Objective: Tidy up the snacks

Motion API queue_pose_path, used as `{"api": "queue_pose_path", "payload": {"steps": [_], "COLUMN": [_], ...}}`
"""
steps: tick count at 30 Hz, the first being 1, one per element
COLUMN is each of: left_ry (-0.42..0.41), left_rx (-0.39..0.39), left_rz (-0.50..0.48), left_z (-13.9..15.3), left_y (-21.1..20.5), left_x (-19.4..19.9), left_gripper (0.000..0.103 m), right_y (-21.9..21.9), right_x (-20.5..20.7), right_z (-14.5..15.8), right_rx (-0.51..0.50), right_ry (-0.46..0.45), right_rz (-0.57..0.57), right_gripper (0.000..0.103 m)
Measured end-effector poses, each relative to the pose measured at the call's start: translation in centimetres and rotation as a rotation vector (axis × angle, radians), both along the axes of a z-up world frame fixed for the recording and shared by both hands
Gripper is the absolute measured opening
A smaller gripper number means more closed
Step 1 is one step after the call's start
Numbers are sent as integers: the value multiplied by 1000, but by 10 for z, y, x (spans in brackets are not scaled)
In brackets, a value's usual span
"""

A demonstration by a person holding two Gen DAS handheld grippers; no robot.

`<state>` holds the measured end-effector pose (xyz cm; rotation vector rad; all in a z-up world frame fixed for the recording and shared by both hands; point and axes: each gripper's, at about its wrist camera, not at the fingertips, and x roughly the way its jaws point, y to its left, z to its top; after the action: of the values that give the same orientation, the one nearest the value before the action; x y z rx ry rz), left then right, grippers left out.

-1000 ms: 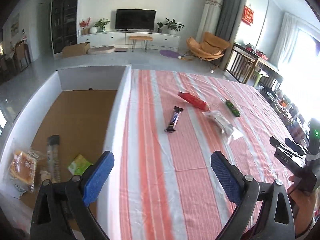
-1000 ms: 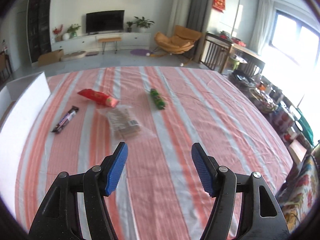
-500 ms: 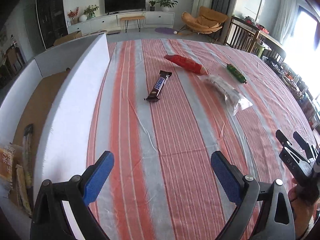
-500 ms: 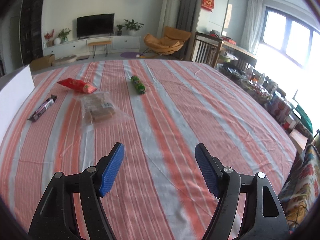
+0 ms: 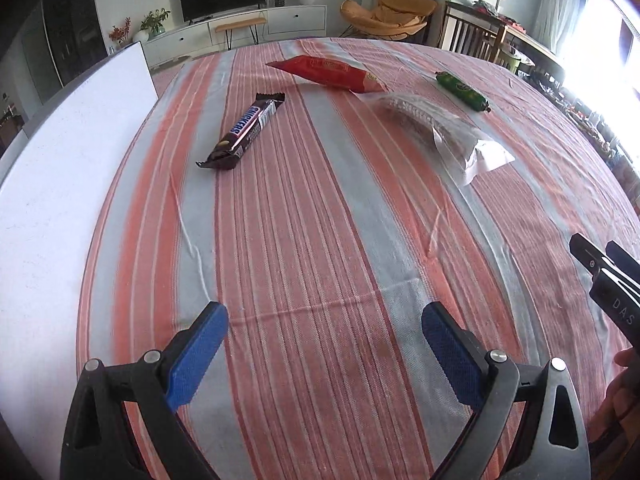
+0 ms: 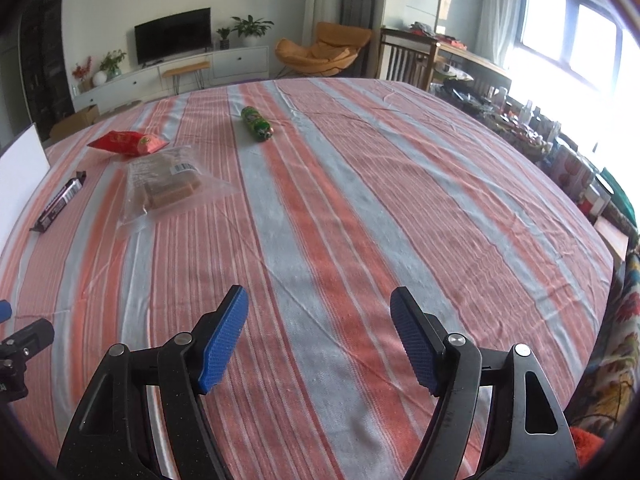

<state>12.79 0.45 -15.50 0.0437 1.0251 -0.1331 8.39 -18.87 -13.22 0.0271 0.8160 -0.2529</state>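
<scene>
white box wall at left, inside hidden. right of it on striped cloth: snickers bar, red packet, clear biscuit bag, green roll. left gripper and right gripper agape, empty.

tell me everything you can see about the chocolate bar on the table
The chocolate bar is a long, flat bar in a glossy dark brown wrapper with crimped ends, sealed as far as shows. White Snickers lettering edged in red and blue runs along its top. It lies flat and slanted on the striped tablecloth, near the white box wall but apart from it. The red snack packet lies beyond it, not touching. No gripper touches it.
</scene>
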Motion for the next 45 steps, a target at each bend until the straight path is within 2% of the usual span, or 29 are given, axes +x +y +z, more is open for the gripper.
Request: {"api": "queue_pose_path", "payload": {"steps": [3, 5, 11, 13, 15, 16, 19, 21, 24, 28, 31, 33, 35, 36, 39, 45], "left_ry": [-19, -18, -45, -26, 2, -20, -84, -41, 15, 71, 85, 74, 55, 56, 62, 48], "left_rx": [31, 31, 22, 21, 33, 26, -43, -79, -75, -23, -31, 2, 34, 21, -34, -39], "left_rz": [-4, 3, -32, -51, -25, -4, 48, 50, 44, 18, -9, -19, -24, -19, 9, 48], "left_z": [-2, -3, -4, -3, 1, 8, 39, 51, 46, 21, 12, 10, 11, 12, 14, 14], "left_y": [-3, -1, 3, 6, 13, 20, 44, 51, 49, 41, 38, 37, 36, 39, 51, 62], "left_x": [-1, 1, 1, 4, 12, 17, 43, 74, 119, 154, 163, 164, 163, 162, 156, 106], "left_gripper": [98, 103, 103, 103, 103, 103, 103, 103, 102, 81, 73, 61, 27, 19, 17, 17], "right_y": [-1, -1, 1, -1, -4, -6, -10, -8, -9, -9, -9, -9, -8, -8, -8, -8], "right_x": [3, 4, 7, 6, 6, 6, 6, 6, 6, 6, 6, 6, 6, 7, 7, 7], "right_z": [-4, -5, -10, -11, -11, -12, -12, -12, -12, -12, -12, -12, -12, -12, -12, -12], "right_rx": [6, 6, 17, 28, 48, 62, 91, 86, 89, 89, 89, 90, 91, 91, 92, 92], "right_ry": [19, 26, 57, 56, 56, 57, 57, 59, 60, 60, 60, 60, 60, 60, 60, 60], "right_rz": [-2, 1, 12, 12, 11, 8, 2, 6, 8, 9, 9, 9, 11, 12, 12, 13], "right_gripper": [77, 77, 76, 77, 77, 77, 80, 80, 81, 81, 81, 82, 82, 82, 82, 83]}}
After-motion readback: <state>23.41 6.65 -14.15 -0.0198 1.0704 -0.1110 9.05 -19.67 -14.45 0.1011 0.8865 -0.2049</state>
